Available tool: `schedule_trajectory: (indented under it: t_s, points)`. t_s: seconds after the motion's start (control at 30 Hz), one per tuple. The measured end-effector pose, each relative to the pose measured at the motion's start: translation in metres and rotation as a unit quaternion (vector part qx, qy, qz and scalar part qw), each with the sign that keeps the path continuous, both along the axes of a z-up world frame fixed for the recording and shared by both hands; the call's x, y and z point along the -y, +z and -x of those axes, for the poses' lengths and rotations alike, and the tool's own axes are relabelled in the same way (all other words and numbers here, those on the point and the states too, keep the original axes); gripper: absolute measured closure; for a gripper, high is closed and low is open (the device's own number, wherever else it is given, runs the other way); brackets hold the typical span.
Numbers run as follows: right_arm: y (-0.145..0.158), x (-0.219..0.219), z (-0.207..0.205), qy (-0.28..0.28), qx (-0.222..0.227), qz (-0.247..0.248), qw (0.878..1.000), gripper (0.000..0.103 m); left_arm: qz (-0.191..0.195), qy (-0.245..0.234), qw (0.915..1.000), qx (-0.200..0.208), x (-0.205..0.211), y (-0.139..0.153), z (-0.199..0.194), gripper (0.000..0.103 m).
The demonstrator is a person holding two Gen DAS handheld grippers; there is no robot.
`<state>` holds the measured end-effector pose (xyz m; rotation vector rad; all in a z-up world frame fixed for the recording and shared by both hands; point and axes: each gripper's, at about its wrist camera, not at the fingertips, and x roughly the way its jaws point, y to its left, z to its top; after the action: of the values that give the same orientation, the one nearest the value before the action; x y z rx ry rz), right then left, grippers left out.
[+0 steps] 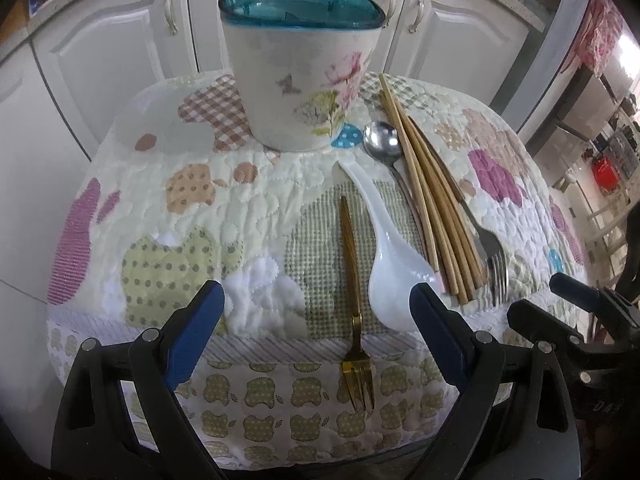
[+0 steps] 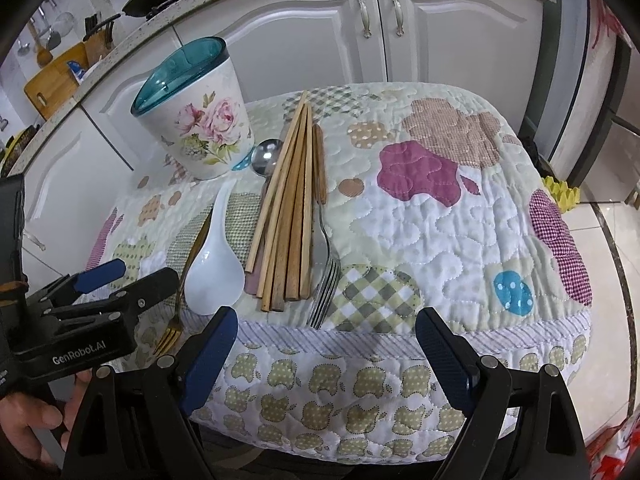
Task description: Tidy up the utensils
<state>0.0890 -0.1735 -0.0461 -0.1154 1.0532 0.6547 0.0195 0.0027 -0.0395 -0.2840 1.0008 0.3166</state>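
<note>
Tongs left (image 1: 316, 322) wide open, empty | tongs right (image 2: 326, 342) wide open, empty

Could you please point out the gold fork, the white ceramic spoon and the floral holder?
gold fork (image 1: 349, 240), left wrist view, mid-handle.
white ceramic spoon (image 1: 390, 284), left wrist view, bowl.
floral holder (image 2: 208, 128), right wrist view, painted side wall.

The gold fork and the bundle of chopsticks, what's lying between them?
The white ceramic spoon lies between the gold fork and the chopsticks, clearest in the left wrist view.
</note>
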Motion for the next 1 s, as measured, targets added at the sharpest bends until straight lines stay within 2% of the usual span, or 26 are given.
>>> schedule_trajectory:
  t_s: [0.13, 0.2, 0.27, 0.4, 0.5, 0.57, 0.7, 0.77, 1.0]
  points:
    - [0.028, 0.001, -0.001, 0.021, 0.008, 0.004, 1.0, 0.013, -0.001, -0.001, 1.0, 0.008, -0.002, 0.041, 0.0, 0.009]
    - [0.053, 0.002, 0.001, 0.04, 0.005, 0.013, 0.999, 0.013, 0.016, -0.01, 0.9998, -0.003, -0.001, 0.065, 0.002, 0.009]
    - [0.079, 0.004, 0.006, 0.051, 0.015, 0.019, 0.998, 0.013, 0.015, -0.021, 0.9996, -0.011, 0.003, 0.091, 0.008, 0.009]
    - [0.132, 0.012, 0.027, 0.049, 0.091, 0.049, 0.993, 0.013, -0.025, -0.019, 0.9995, 0.0, 0.014, 0.131, 0.026, 0.009]
    - [0.158, 0.024, 0.047, 0.032, 0.138, 0.037, 0.989, 0.013, -0.041, 0.002, 0.9985, 0.038, 0.021, 0.151, 0.045, 0.009]
    - [0.167, 0.032, 0.062, 0.023, 0.169, 0.021, 0.985, 0.013, -0.054, 0.023, 0.9962, 0.064, 0.024, 0.157, 0.058, 0.009]
    - [0.173, 0.046, 0.083, 0.007, 0.181, -0.035, 0.983, 0.013, -0.056, 0.033, 0.9944, 0.084, 0.036, 0.161, 0.076, 0.009]
    - [0.179, 0.056, 0.097, -0.003, 0.194, -0.061, 0.979, 0.013, -0.068, 0.03, 0.9922, 0.099, 0.048, 0.168, 0.089, 0.009]
    - [0.219, 0.092, 0.154, -0.041, 0.288, -0.123, 0.949, 0.013, -0.128, 0.023, 0.9753, 0.179, 0.088, 0.212, 0.137, 0.009]
